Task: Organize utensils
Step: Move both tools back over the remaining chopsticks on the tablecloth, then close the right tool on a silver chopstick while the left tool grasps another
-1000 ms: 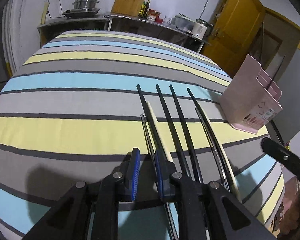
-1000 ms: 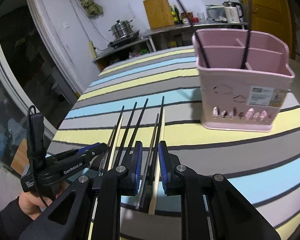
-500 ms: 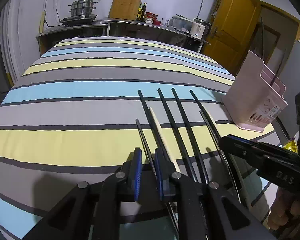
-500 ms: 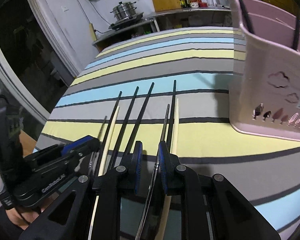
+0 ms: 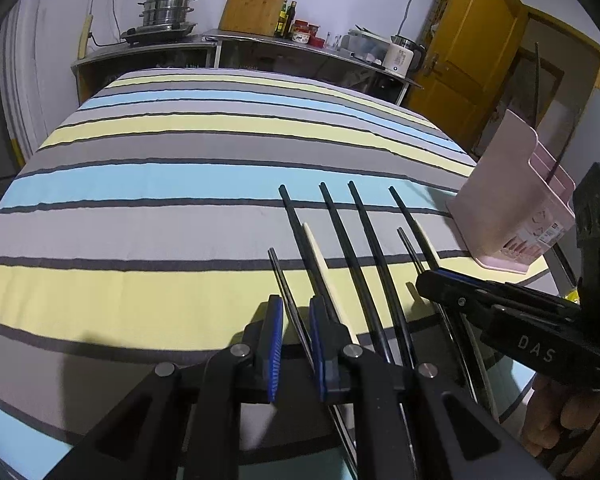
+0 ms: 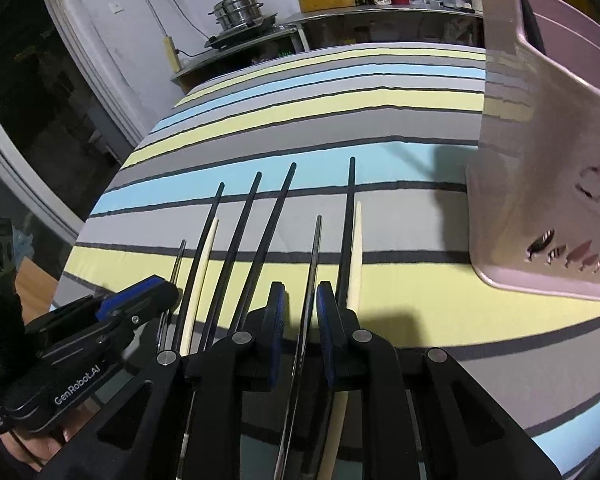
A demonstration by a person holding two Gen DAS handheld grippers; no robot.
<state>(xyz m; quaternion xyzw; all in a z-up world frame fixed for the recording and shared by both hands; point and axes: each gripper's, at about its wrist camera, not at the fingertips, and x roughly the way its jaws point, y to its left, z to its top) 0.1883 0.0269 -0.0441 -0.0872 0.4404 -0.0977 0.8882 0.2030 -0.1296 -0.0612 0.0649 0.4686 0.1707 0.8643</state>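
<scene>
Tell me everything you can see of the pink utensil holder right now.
The pink utensil holder is a glossy plastic-looking box standing upright on the striped cloth, right of the row of chopsticks. Inner walls divide it into compartments; dark sticks rise from it. Its front carries cloud-shaped cutouts, small printed figures and a label. Neither gripper touches it.

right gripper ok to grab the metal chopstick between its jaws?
Probably yes: the right gripper already straddles the thin metal chopstick, jaws slightly apart, nothing between them but it; neighbouring black chopstick lies just outside.

Chopsticks (image 5: 342, 236) lie in a row on striped cloth (image 5: 180, 184) — pink holder (image 5: 508, 200) nearby (far right).
</scene>
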